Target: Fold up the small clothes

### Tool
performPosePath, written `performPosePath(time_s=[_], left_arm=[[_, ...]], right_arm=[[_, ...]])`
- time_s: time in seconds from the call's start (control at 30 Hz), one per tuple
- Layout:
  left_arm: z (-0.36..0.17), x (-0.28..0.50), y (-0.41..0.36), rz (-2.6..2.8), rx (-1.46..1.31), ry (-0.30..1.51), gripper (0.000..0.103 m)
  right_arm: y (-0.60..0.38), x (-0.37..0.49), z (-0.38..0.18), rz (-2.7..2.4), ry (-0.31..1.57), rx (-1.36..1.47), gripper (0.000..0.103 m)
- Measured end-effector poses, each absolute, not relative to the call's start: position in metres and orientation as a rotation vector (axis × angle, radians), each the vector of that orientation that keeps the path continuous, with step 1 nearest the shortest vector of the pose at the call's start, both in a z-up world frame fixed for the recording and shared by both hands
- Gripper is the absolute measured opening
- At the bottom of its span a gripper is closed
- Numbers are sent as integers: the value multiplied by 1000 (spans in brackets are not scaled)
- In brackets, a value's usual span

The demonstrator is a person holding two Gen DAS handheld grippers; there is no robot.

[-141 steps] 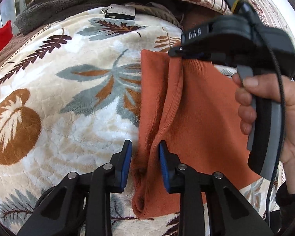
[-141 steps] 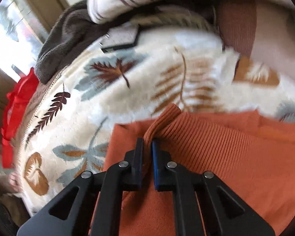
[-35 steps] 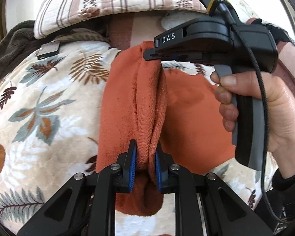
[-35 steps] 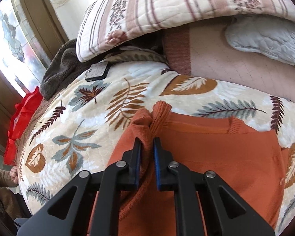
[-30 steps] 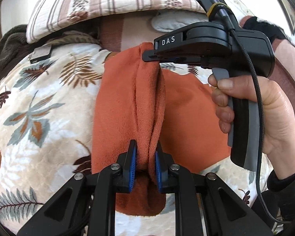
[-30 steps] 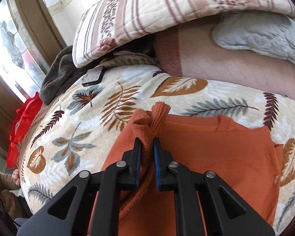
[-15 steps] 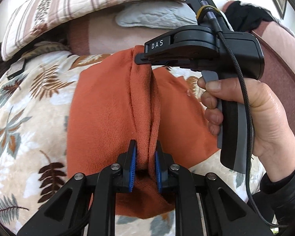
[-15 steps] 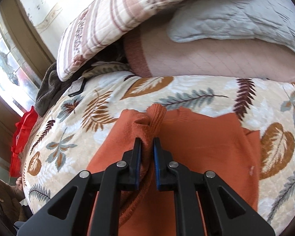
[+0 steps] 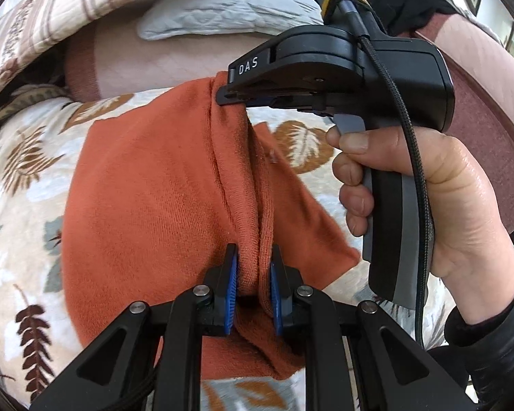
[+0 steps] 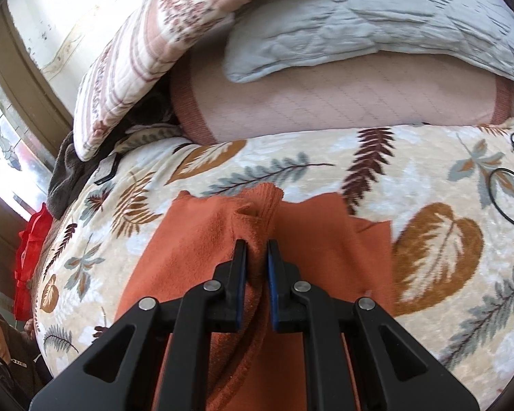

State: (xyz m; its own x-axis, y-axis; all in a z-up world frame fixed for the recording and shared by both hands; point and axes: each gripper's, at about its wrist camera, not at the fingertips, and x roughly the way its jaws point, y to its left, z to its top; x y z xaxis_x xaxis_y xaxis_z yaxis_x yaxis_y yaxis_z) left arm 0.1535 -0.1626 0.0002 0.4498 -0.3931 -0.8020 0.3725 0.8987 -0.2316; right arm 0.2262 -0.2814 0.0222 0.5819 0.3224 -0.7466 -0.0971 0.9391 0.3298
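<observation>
Left gripper (image 9: 252,286), blue pads pinching a bunched ridge of the orange garment (image 9: 154,198) at its near end. Right gripper (image 10: 257,267), jaws pressed onto the same ridge at the garment's far end, where a ribbed edge stands up just beyond the fingertips; in the left wrist view this gripper (image 9: 234,97) shows from the side, held by the right hand (image 9: 421,205) in a dark sleeve (image 9: 490,342), a black cable (image 9: 404,109) running down along its handle. The garment lies on the leaf-patterned blanket (image 10: 428,185), well inside its edges, the fabric between the two grips raised as a long fold and the rest spread flat on either side. Along the blanket's far edge: a pink quilted cushion (image 10: 325,102), a grey pillow (image 10: 377,17) on top of it, and a striped quilt (image 10: 147,51) towards the far left corner. A thin black wire (image 10: 497,185) lies on the blanket near its right edge. Red cloth (image 10: 31,257) hangs beyond the left edge.
</observation>
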Motion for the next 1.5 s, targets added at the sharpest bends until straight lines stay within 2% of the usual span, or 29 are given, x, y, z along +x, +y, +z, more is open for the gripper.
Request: performPosePath(time_s=[0.67, 1.0, 1.07, 1.1, 1.13, 1.43, 1.47, 1.5], left_arm=[[-67, 190, -225, -453, 62, 1058, 16], [-78, 175, -248, -370, 256, 982, 17], [-78, 176, -244, -379, 238, 980, 19], [-76, 176, -240, -399, 207, 973, 25], [-74, 177, -236, -422, 177, 965, 32], [-38, 161, -171, -403, 117, 900, 42], [-34, 158, -157, -385, 116, 896, 44], [-29, 147, -151, -367, 124, 891, 52]], right_arm=[[-354, 245, -33, 236, 952, 320, 12], [-358, 242, -51, 257, 942, 288, 16], [-361, 240, -46, 229, 941, 273, 28], [-365, 238, -43, 211, 934, 274, 37], [-369, 236, -41, 202, 927, 282, 39], [-385, 181, -13, 191, 922, 291, 39], [-384, 172, -11, 199, 922, 297, 39], [-382, 163, -9, 206, 929, 308, 39]])
